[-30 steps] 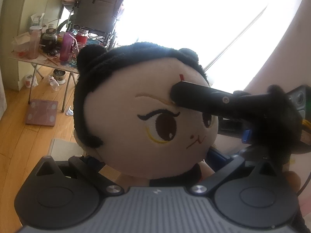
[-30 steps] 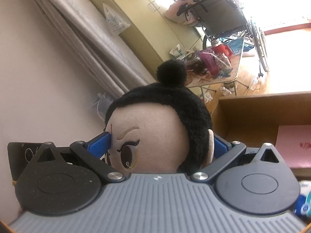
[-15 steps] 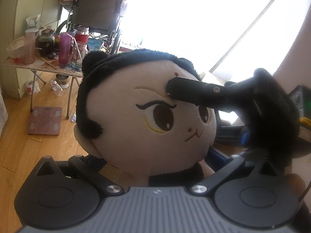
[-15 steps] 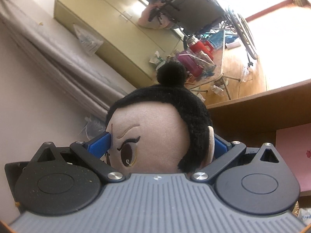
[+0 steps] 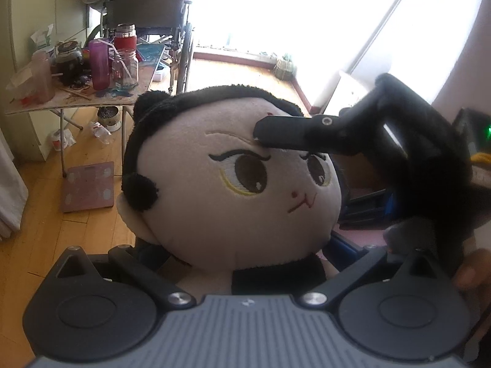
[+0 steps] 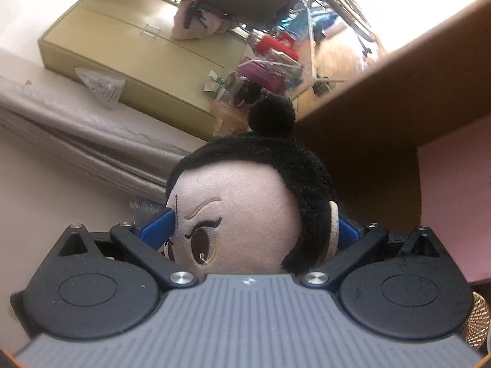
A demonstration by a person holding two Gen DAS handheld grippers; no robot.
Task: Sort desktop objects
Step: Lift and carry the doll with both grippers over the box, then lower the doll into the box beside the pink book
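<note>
A sunlit room with a cluttered folding table (image 5: 79, 104) is being seen behind a plush doll (image 5: 233, 184). The doll's soft, light head is being clamped by the right gripper (image 6: 254, 230); its body is being squeezed between the left gripper (image 5: 242, 254) jaws.

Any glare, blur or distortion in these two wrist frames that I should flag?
Left wrist view: the window is blown out white, and the right gripper on the plush doll is in dark silhouette. Right wrist view: background cabinet is soft and tilted, with fisheye bending at the edges; the doll stays sharp.
</note>
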